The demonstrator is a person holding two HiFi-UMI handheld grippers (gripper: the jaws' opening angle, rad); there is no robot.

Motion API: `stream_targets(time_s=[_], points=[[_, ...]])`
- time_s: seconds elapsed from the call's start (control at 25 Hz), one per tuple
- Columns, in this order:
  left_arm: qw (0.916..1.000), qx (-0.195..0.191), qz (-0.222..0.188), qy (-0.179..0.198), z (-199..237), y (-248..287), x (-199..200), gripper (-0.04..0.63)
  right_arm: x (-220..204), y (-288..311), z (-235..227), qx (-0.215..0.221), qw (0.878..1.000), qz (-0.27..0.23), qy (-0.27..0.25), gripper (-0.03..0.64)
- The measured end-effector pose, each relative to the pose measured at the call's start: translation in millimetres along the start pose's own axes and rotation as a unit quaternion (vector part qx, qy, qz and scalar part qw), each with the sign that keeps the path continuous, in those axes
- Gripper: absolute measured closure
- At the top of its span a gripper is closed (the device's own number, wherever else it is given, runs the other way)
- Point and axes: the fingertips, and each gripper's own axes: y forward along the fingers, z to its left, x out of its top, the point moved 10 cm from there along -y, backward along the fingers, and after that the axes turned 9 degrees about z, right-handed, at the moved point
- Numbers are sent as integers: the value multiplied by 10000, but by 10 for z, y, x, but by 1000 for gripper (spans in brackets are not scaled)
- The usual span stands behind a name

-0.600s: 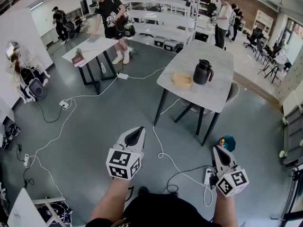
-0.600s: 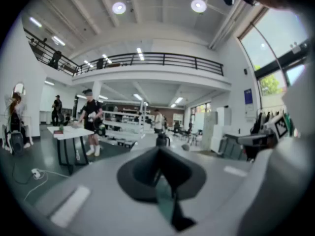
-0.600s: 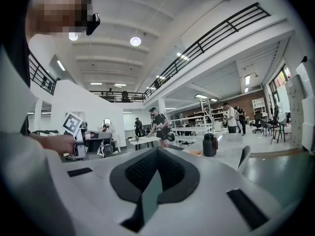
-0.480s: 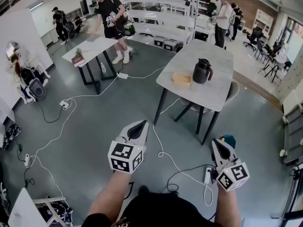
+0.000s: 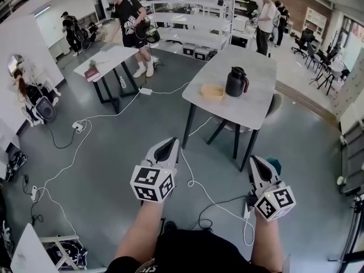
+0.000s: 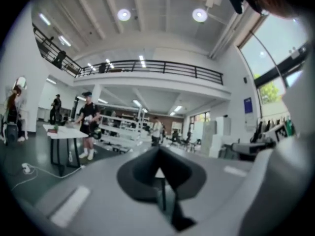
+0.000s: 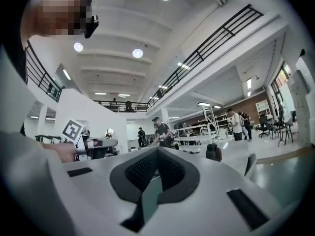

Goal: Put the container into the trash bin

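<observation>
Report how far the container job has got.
Nothing done yet: the tan container sits on the table beside the black jug. In hand: nothing; left gripper and right gripper are shut, empty, short of the table. Left: approach, grasp, bin it.

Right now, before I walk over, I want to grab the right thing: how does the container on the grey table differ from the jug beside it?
The container is tan, the jug black. The container is low and shallow; the jug stands taller, with a handle. In the head view the container sits left of the jug. Both stand on the table, untouched.
</observation>
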Motion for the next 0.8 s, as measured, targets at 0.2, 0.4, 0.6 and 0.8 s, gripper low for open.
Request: stream_targets(time_s=[0.2, 0.4, 0.6, 0.8], points=[[9993, -1, -93, 356, -374, 135, 64, 588, 142, -144, -83, 182, 9989, -4, -424, 624], [9989, 190, 81, 420, -409, 14, -105, 588, 22, -376, -325, -20, 9989, 225, -422, 623], [9991, 297, 199, 239, -274, 82, -113, 588, -44, -409, -562, -185, 9983, 435, -334, 623], [9993, 244, 210, 199, -196, 223, -122, 588, -126, -315, -710, -268, 9981, 516, -219, 623]])
